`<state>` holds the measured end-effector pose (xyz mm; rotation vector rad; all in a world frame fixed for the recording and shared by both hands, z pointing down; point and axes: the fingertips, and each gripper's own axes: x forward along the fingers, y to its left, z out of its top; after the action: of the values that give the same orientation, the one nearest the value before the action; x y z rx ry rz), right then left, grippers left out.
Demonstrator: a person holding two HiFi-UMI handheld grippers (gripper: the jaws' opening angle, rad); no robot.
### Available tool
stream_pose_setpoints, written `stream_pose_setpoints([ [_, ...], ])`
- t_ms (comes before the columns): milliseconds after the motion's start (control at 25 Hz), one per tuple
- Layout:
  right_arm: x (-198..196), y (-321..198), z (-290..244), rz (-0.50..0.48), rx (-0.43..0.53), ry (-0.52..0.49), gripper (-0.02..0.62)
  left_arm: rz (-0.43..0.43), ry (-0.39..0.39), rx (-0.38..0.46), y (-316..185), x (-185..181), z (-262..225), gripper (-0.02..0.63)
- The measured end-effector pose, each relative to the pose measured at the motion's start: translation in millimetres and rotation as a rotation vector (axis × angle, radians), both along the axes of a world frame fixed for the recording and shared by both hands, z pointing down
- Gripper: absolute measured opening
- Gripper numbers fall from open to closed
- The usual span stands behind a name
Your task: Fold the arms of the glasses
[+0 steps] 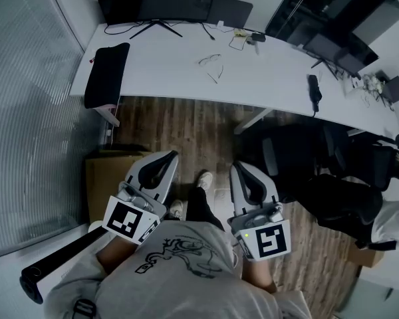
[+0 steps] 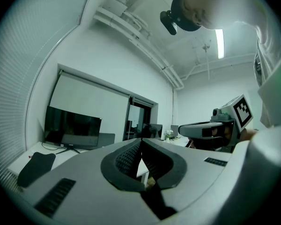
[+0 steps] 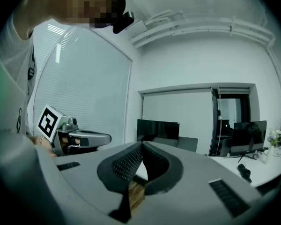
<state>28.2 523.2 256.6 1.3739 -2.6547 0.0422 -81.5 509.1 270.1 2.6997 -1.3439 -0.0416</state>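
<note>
Glasses [image 1: 211,65] lie on the desk [image 1: 166,72], well ahead of both grippers. The left gripper [image 1: 167,157] and right gripper [image 1: 239,170] are both closed and empty. I'd bring both in level and part the jaws only near the frame, so one can steady it while the other swings an arm.
</note>
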Motion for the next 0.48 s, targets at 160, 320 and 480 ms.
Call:
stream_pose_setpoints([
  [160,22.5,-30.6,3.0,0.006,-0.002,-0.004,0.009,0.005,-0.009,-0.003,-34.1,21.1,3.0,0.021],
  [320,52.3,-71.7,2.2,0.023,-0.008,-0.014,0.009,0.025,-0.022,0.000,-76.1,51.2,-1.5,0.021],
  [480,79.4,-111.6,1.5,0.027,-0.009,-0.023,0.009,0.034,-0.019,0.011,-117.8,80.6,-8.2,0.020],
])
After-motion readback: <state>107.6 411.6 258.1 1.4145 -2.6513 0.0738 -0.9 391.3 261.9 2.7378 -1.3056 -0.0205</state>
